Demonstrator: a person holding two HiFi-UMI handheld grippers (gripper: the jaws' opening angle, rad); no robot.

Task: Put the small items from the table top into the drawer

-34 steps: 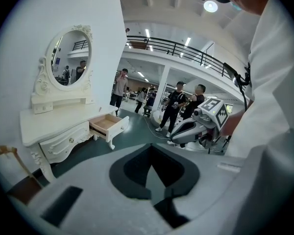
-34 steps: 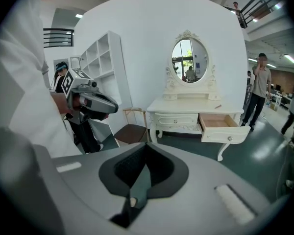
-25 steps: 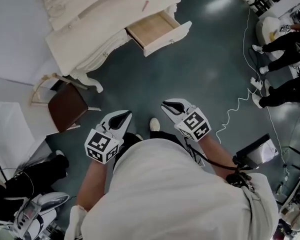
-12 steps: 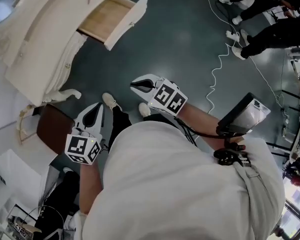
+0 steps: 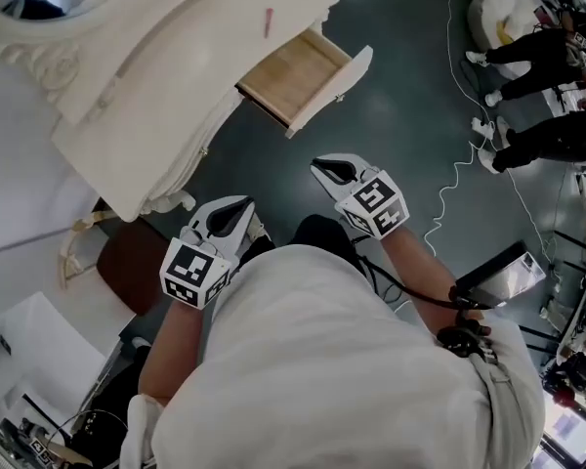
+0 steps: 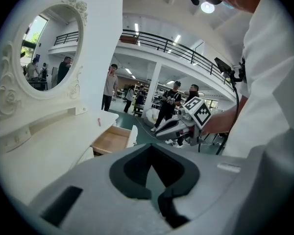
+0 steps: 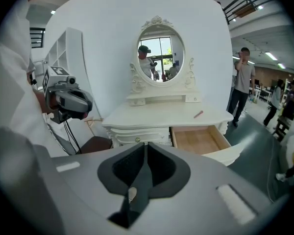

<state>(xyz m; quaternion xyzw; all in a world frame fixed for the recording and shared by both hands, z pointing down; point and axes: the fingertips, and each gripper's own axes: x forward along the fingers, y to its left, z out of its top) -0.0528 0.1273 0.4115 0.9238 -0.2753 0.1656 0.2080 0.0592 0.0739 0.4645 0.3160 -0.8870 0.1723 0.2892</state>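
A small pink item (image 5: 268, 22) lies on the white dressing table (image 5: 176, 76), near its right end; it also shows in the right gripper view (image 7: 198, 114). Under that end the wooden drawer (image 5: 337, 91) stands pulled out and looks empty (image 7: 198, 138). Both grippers hang in front of my body over the floor, well short of the table. My left gripper (image 5: 242, 205) has its jaws together and holds nothing. The jaws of my right gripper (image 5: 320, 170) are opening from a thin slit, with nothing between them.
A brown stool (image 5: 127, 262) stands by the table's left end. An oval mirror (image 7: 159, 53) tops the table. A white cable (image 5: 459, 193) trails over the dark floor at the right, beside standing people (image 5: 542, 47).
The head view has swung, so the table and drawer sit in a different place in the picture. Both grippers stay side by side in front of my body, holding nothing.
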